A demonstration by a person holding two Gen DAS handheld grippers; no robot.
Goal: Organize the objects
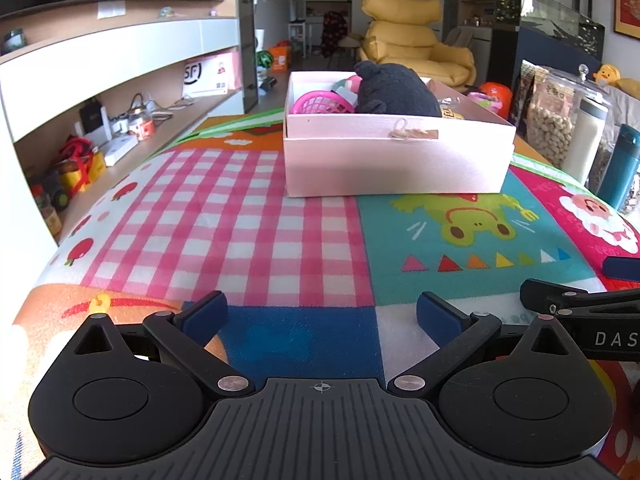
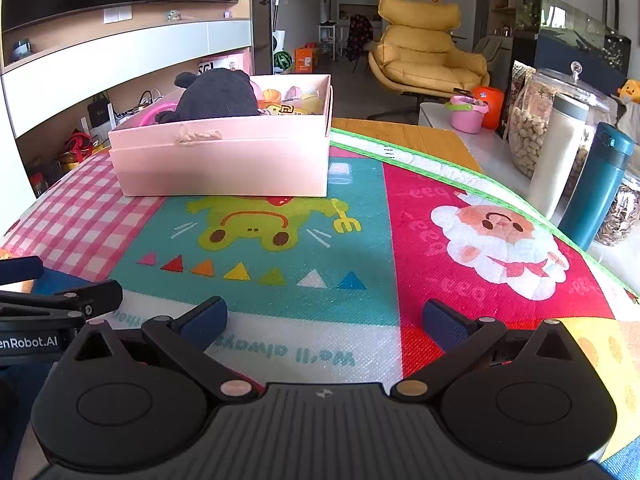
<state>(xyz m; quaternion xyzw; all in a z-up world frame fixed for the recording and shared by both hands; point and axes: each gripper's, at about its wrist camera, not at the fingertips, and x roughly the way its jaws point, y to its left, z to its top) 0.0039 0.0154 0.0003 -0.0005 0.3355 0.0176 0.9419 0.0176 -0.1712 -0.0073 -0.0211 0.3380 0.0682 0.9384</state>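
A pale pink box stands on the patterned mat, also in the right wrist view. Inside it lie a dark grey plush, a pink toy basket and small toys; the plush also shows in the right wrist view. My left gripper is open and empty, low over the mat's near edge, well short of the box. My right gripper is open and empty, beside the left one. Each gripper's side shows in the other's view.
At the right stand a teal flask, a white bottle and a glass jar of nuts. A pink bucket sits beyond the table. Shelves with clutter run along the left. A yellow armchair is behind.
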